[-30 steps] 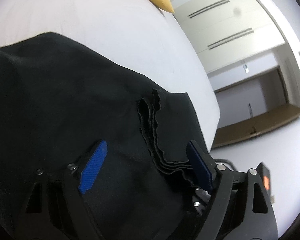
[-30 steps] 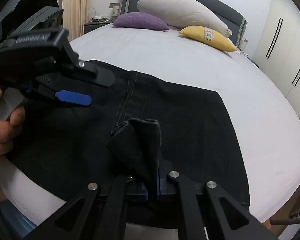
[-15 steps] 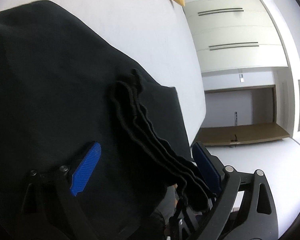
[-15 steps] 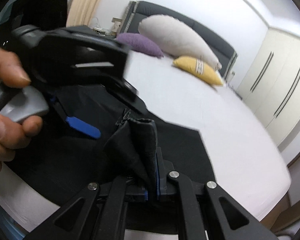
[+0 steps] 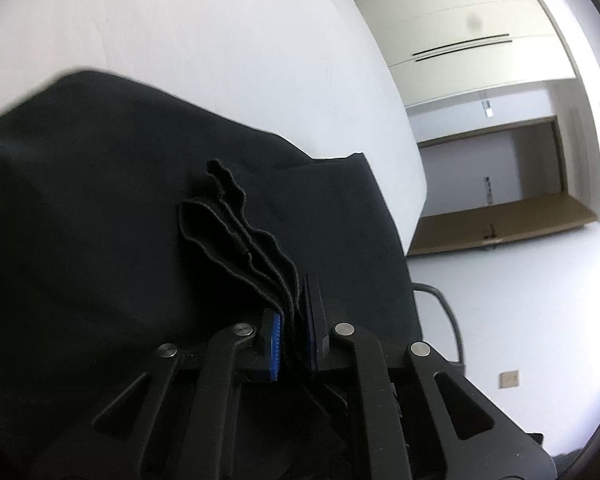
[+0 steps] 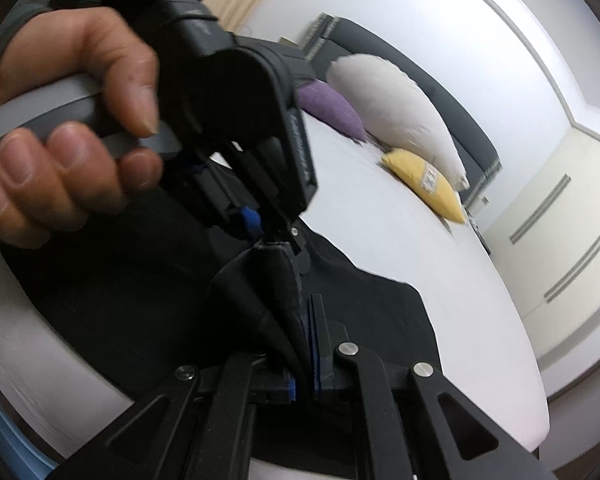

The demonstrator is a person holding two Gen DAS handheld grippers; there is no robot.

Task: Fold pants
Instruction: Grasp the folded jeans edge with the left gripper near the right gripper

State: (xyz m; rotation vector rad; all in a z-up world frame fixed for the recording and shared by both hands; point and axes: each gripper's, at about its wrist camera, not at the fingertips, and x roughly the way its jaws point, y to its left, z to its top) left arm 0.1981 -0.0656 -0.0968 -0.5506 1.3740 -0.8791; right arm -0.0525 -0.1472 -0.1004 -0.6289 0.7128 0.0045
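- Pants (image 5: 100,240): a black garment was recorded spread over the near part of a white bed (image 5: 220,60), one straight edge lying near the bed's corner. The cloth was judged soft, limp and fairly light, unable to hold any shape of its own; wherever it is lifted it will be expected to drape and sag between the held points.
- Bed furnishings: a white pillow (image 6: 400,112), a purple cushion (image 6: 332,108) and a yellow cushion (image 6: 424,184) were noted at the headboard end, well apart from the pants.
- Holding hand (image 6: 68,120): a person's hand was seen wrapped round the grey handle of the left tool, in the right wrist view.
- Layered edge (image 5: 236,240): several hemmed layers were seen stacked and wavy. This bunched edge was judged the proper holding place, since all layers can be caught together; a single layer would be expected to slip free.
- Left gripper (image 5: 294,340): the blue pads were found pressed together on that layered edge.
- Right gripper (image 6: 304,360): the pads were found clamped on a raised peak of the same black cloth (image 6: 260,292), close beside the left tool.
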